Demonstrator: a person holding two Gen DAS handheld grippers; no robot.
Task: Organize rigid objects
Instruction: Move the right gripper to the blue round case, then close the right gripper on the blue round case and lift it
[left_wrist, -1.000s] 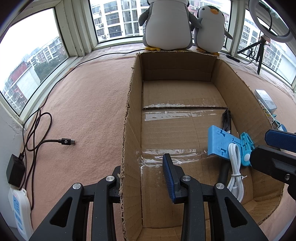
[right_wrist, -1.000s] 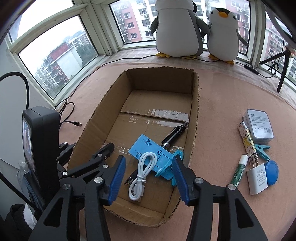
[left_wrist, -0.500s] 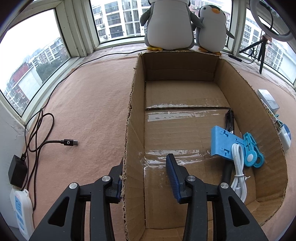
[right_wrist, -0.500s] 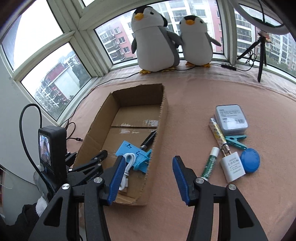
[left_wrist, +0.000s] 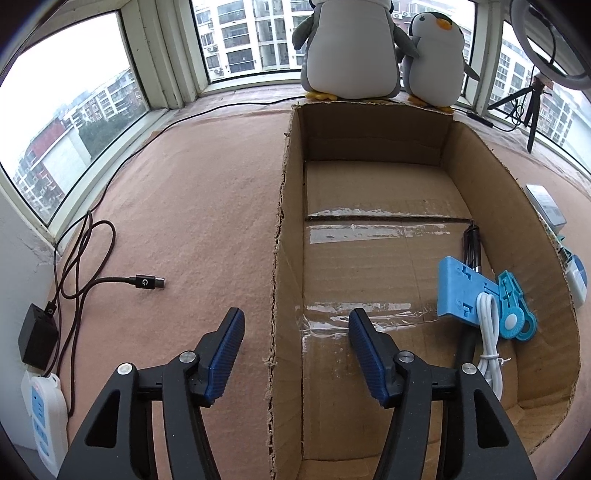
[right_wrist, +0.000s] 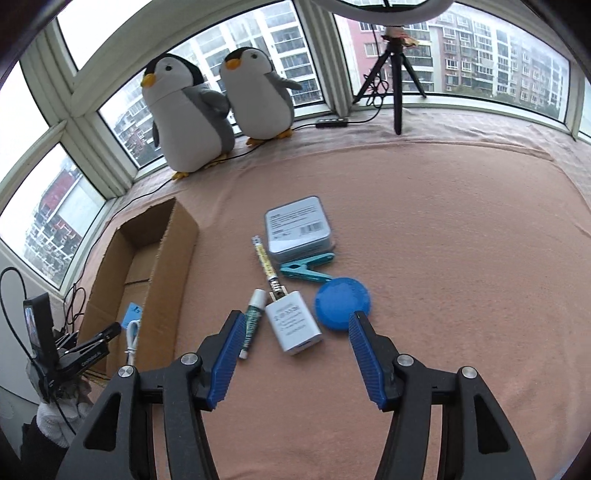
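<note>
USB plug (left_wrist: 147, 282): white "G" logo. Charger (right_wrist: 294, 322) and tin (right_wrist: 299, 229): printed labels, tin with barcode, text too small to read

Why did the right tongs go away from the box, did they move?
Yes. The right tongs swung right, off the cardboard box, which now sits at the view's left. They are opening, empty, over the white charger.

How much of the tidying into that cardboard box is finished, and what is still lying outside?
Partly done. In the cardboard box lie a blue plastic holder, a white cable, a teal clip and a black pen. Nothing is held: the left gripper is opening astride the box wall, the right gripper is opening over the leftovers. Outside remain the white charger, blue round lid, metal tin, teal clothespin, green-capped tube and patterned pen.
</note>
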